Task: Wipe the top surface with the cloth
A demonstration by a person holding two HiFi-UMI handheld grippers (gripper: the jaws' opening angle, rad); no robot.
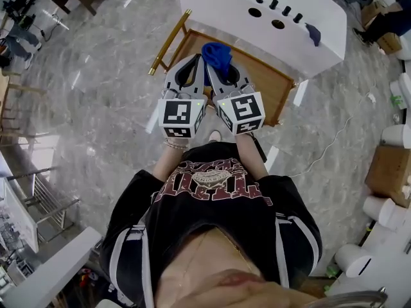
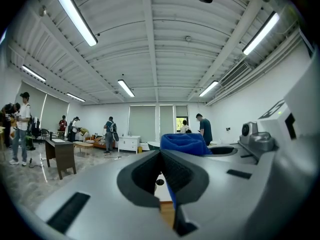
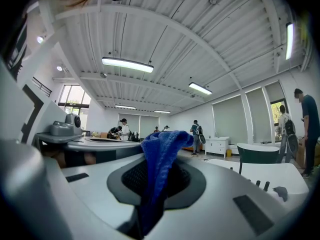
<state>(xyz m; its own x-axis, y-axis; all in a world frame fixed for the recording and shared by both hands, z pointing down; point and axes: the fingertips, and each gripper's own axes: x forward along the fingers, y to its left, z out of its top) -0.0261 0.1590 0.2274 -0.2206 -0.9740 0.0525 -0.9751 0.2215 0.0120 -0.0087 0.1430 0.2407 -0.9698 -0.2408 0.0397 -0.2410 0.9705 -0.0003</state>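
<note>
right gripper point(image 1: 223, 76) – jaws closed on blue cloth point(image 1: 217, 55) | left gripper point(image 1: 191, 70) – jaws together, touching alongside | both over wooden table point(image 1: 273, 85) near its gold edge point(image 1: 168, 43) | white counter point(image 1: 308, 40) beyond | open floor point(image 1: 96, 88) left

Bright even light from ceiling strip lamps point(image 2: 76, 17); strong fisheye bending at edges; near claw bodies soft.

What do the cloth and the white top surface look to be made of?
Cloth: soft knitted or terry-like fabric, blue, matte; textured weave shows and it droops from the right gripper's jaws. Top surface: smooth, white, slightly glossy, perhaps laminate or painted board; unclear which.
</note>
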